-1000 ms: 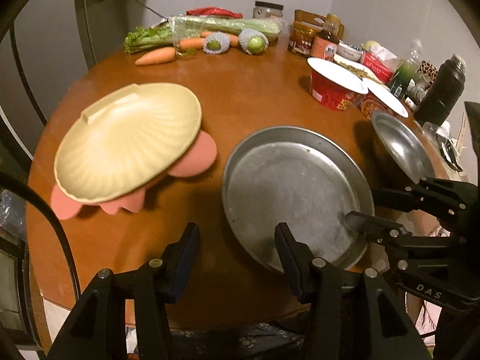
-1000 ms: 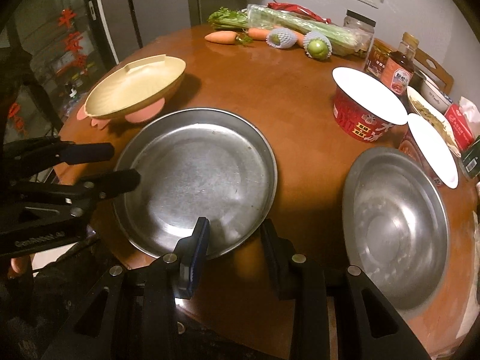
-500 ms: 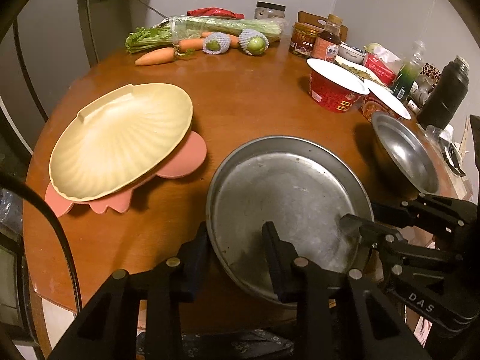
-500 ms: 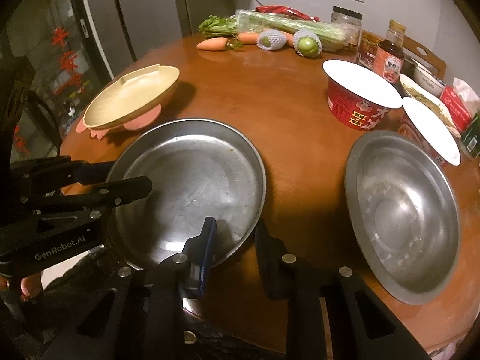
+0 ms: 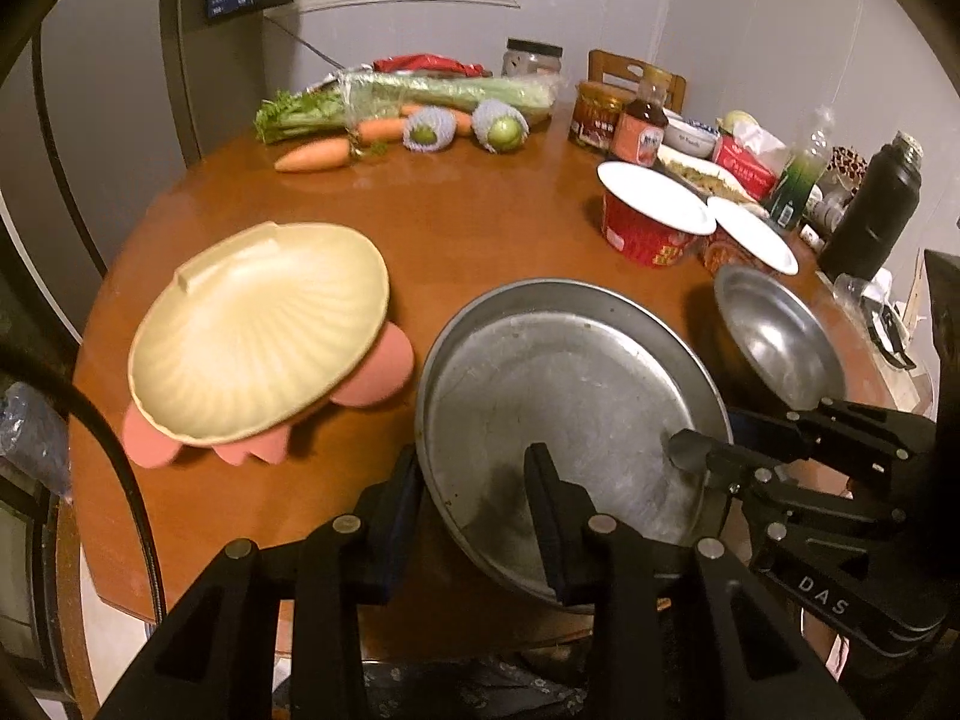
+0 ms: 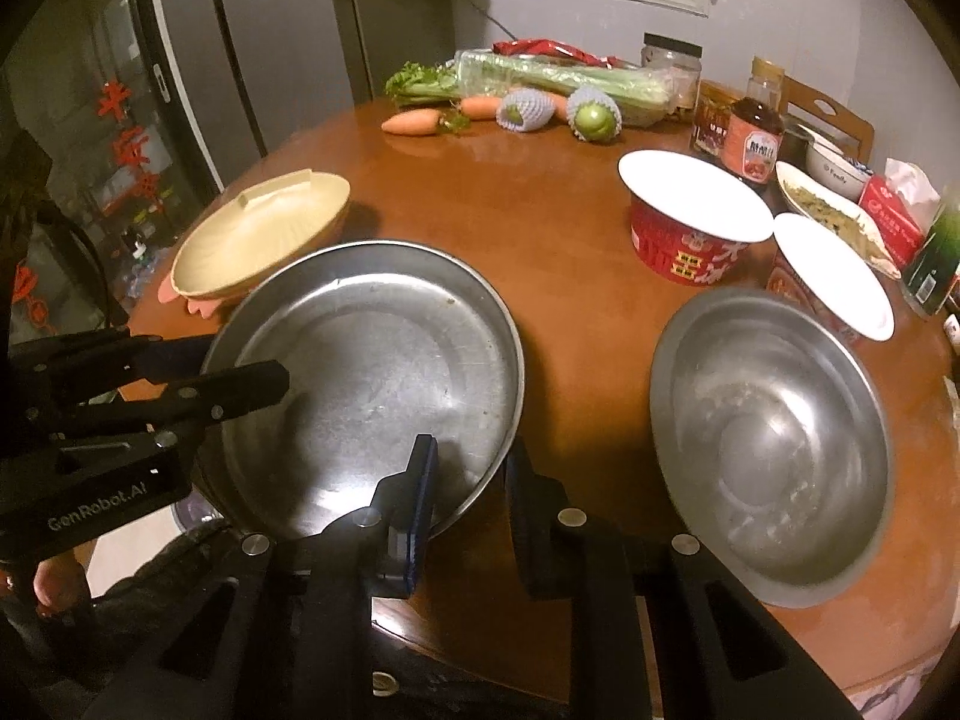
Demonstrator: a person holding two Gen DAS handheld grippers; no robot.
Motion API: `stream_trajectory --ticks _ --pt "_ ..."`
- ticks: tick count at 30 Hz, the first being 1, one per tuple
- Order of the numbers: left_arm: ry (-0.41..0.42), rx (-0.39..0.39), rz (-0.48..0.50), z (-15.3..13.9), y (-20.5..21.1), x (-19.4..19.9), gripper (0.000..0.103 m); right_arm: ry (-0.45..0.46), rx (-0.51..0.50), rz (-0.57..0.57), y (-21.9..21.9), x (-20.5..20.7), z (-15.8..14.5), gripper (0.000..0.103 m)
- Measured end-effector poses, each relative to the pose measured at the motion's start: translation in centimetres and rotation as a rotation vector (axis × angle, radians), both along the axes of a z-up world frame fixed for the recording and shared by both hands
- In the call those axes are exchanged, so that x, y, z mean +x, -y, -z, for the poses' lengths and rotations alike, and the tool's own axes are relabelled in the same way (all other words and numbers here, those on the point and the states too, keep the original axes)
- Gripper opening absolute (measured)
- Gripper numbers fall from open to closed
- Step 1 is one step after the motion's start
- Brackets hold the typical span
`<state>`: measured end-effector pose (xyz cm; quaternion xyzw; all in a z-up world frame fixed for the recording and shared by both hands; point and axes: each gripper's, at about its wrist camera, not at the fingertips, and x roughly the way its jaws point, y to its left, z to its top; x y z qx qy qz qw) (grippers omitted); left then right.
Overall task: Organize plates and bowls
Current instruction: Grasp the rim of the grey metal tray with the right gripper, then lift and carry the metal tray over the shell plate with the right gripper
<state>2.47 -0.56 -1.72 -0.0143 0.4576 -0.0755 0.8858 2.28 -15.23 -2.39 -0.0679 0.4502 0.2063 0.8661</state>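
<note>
A large round steel pan (image 5: 564, 396) sits at the near edge of the wooden table; it also shows in the right wrist view (image 6: 372, 372). My left gripper (image 5: 474, 480) straddles its near-left rim, one finger inside and one outside, with a gap still between them. My right gripper (image 6: 471, 468) straddles its near-right rim the same way. A steel bowl (image 6: 768, 438) sits to the right; it also shows in the left wrist view (image 5: 780, 342). A cream shell-shaped plate (image 5: 258, 330) rests on a pink plate (image 5: 384, 372) to the left.
Two red instant-noodle bowls (image 5: 654, 222) with white lids stand behind the steel bowl. Carrots, celery and netted fruit (image 5: 420, 114) lie at the far edge. Jars, bottles and a black flask (image 5: 870, 216) crowd the back right. The table edge (image 5: 180, 594) is just below my grippers.
Both grippers moved forward onto the steel pan's near rim, each now with one finger inside and one outside. The pan appears slightly shifted or raised at the near side.
</note>
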Motion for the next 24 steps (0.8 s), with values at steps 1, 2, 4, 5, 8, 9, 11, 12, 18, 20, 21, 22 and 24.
stream_trajectory --ticks 1,2,4,5,8,9,11,12,18,20,21,22,24 --pt "0.005 0.003 -0.004 -0.2 -0.2 0.1 0.035 0.003 0.002 -0.002 -0.1 0.0 -0.1 0.023" --pt "0.006 0.003 -0.007 -0.3 -0.3 0.1 0.035 0.006 0.003 -0.005 -0.3 0.1 -0.3 0.023" --pt "0.008 0.005 -0.013 -0.6 -0.6 0.3 0.035 0.013 0.005 -0.009 -0.6 0.3 -0.6 0.023" --pt "0.011 0.007 -0.016 -0.8 -0.8 0.3 0.035 0.017 0.007 -0.011 -0.8 0.4 -0.9 0.023" --pt "0.021 0.011 -0.023 -1.3 -1.2 0.5 0.035 0.032 0.017 -0.016 -1.2 0.7 -1.5 0.023" --pt "0.025 0.014 -0.026 -1.4 -1.4 0.5 0.035 0.036 0.018 -0.017 -1.4 0.7 -1.6 0.023" --pt "0.034 0.021 -0.031 -1.8 -1.7 0.7 0.035 0.044 0.018 -0.021 -1.7 0.9 -2.0 0.023" --pt "0.035 0.022 -0.033 -1.9 -1.8 0.7 0.035 0.051 0.018 -0.024 -2.0 1.0 -2.3 0.023" --pt "0.039 0.028 -0.04 -2.4 -2.6 1.3 0.035 0.068 0.013 -0.038 -3.0 1.5 -3.2 0.023" --pt "0.039 0.03 -0.042 -2.5 -2.8 1.5 0.035 0.067 0.011 -0.037 -3.3 1.8 -3.3 0.023" --pt "0.037 0.029 -0.043 -2.4 -2.9 1.6 0.035 0.067 0.011 -0.039 -3.4 1.9 -3.4 0.023" --pt "0.038 0.028 -0.045 -2.4 -3.0 1.6 0.035 0.066 0.012 -0.039 -3.5 2.0 -3.4 0.023" --pt "0.036 0.024 -0.051 -2.4 -3.4 1.9 0.035 0.066 0.009 -0.042 -3.8 2.1 -3.4 0.023"
